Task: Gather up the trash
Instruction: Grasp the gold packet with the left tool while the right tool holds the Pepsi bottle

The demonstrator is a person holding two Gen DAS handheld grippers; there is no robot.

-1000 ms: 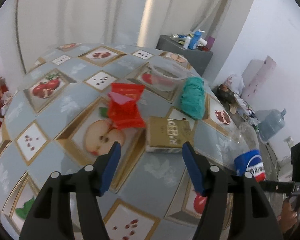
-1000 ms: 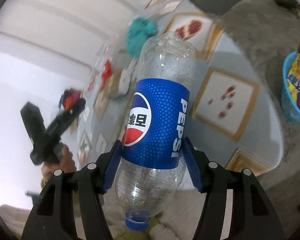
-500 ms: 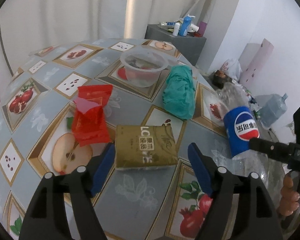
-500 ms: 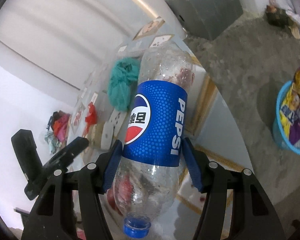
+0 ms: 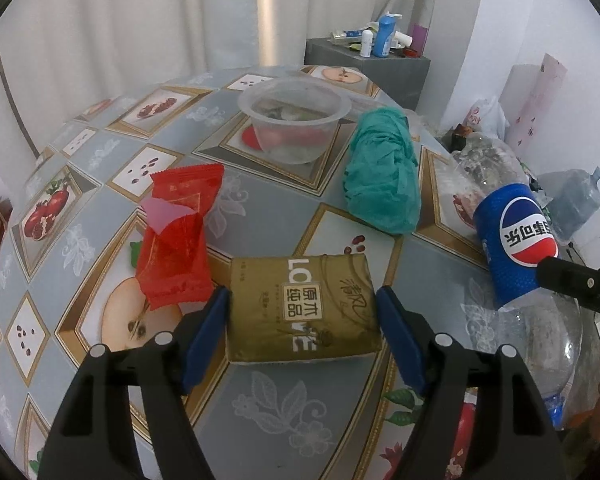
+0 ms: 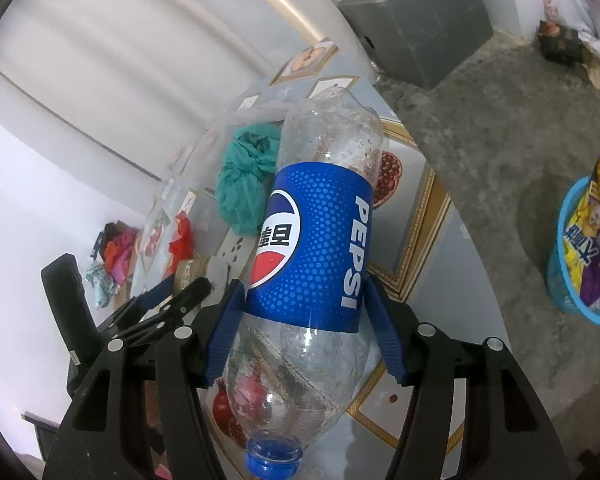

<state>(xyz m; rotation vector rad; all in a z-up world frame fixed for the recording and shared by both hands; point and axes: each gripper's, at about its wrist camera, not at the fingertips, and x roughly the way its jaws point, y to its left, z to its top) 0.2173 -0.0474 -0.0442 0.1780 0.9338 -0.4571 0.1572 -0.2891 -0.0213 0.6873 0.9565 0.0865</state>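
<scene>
- Table [image 5: 100, 208] w/ fruit-print cloth fills the left wrist view; its edge also shows in the right wrist view, w/ grey floor beyond.
- Blue basket [image 6: 562, 292] stands on the floor, well apart from the table; a yellow-purple snack bag [image 6: 594, 240] sticks out of it.
- Pepsi bottle [image 6: 312, 248]: clear plastic, blue label, cap end toward the camera. Right gripper [image 6: 304, 330] is clamped on it, 2 blue pads pressing the label's lower sides; bottle is off the table, over its edge.
- Left gripper [image 5: 302, 338]: jaws apart, 1 on each side of the gold tissue pack [image 5: 302, 308]. Right pad is at the pack's edge, left pad just beside it; no squeeze visible, can't tell if they touch.
- The tissue pack lies flat on the table, front centre.
- Teal cloth [image 5: 382, 172]: bunched up, behind the pack to the right.
- Clear plastic tub [image 5: 294, 120]: upright, farther back, left of the cloth; scraps inside, too blurred to name.
- Red wrapper [image 5: 176, 236]: torn open, just left of the pack, touching its corner.
- Grey cabinet [image 5: 366, 66] by the wall w/ small bottles on top.
</scene>
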